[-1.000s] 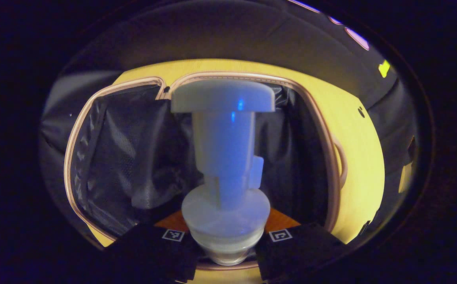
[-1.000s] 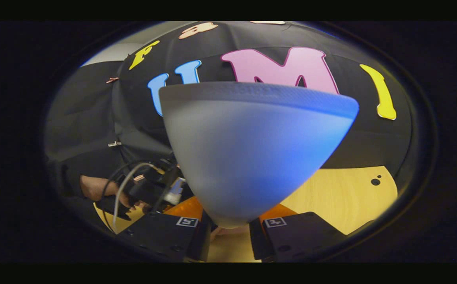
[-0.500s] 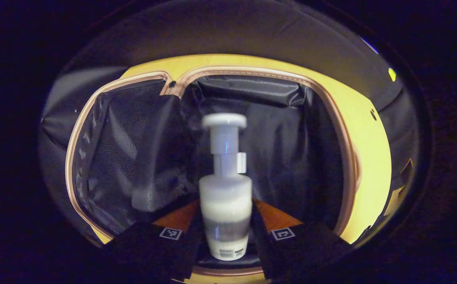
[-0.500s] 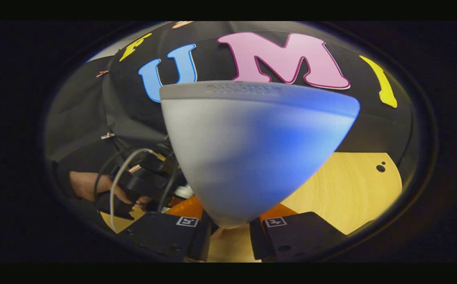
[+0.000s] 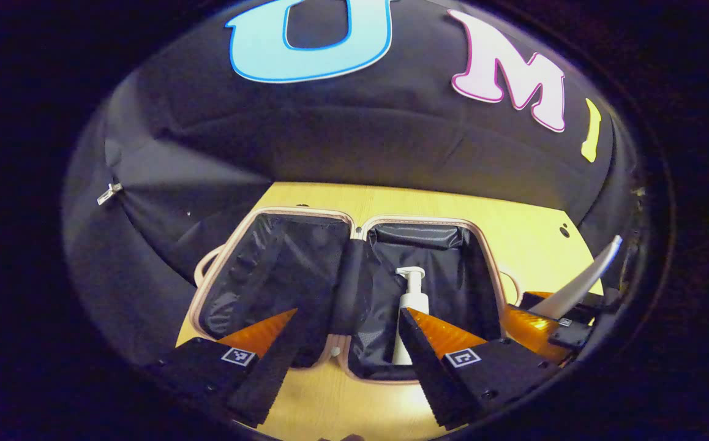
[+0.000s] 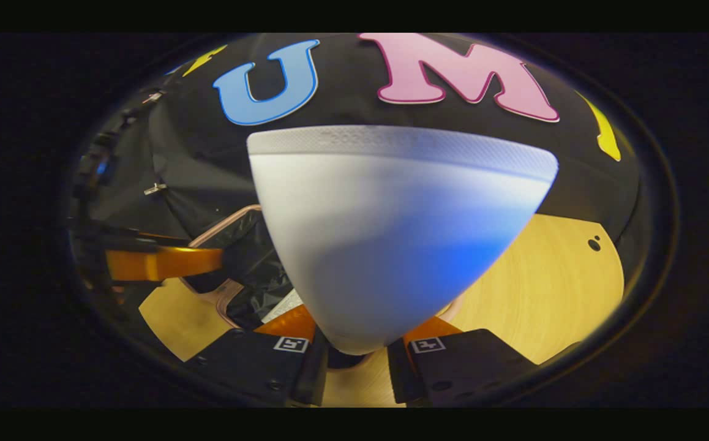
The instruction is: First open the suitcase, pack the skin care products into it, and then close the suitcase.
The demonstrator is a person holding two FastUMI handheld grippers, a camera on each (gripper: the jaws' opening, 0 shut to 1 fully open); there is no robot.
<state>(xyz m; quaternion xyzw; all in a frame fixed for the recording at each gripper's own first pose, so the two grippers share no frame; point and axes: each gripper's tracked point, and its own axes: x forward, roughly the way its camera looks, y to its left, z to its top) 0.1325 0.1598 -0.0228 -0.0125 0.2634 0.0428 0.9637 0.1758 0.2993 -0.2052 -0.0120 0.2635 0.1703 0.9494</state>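
A pale wooden table (image 5: 532, 223) carries the suitcase (image 5: 354, 228), which lies open flat with its two dark-lined halves side by side and a pinkish rim running round each. In the left gripper view the pump bottle (image 5: 408, 309) lies in the right-hand half, pump head pointing toward the far wall of the case, clear of any finger. The left gripper (image 5: 347, 358) hangs above the near edge of the case with its fingers spread wide and nothing between them. At the right edge of that view the right gripper (image 5: 566, 327) shows beside the case, a white tube (image 5: 581, 283) slanting up from it. In the right gripper view the tube (image 6: 391, 233) looms large, crimped end up, its narrow lower end pinched between the two fingers of the right gripper (image 6: 357, 361), which are clenched on it. To the left there, the left gripper's finger (image 6: 165, 263) reaches over a corner of the suitcase (image 6: 232, 245), with the table (image 6: 550, 288) beyond.
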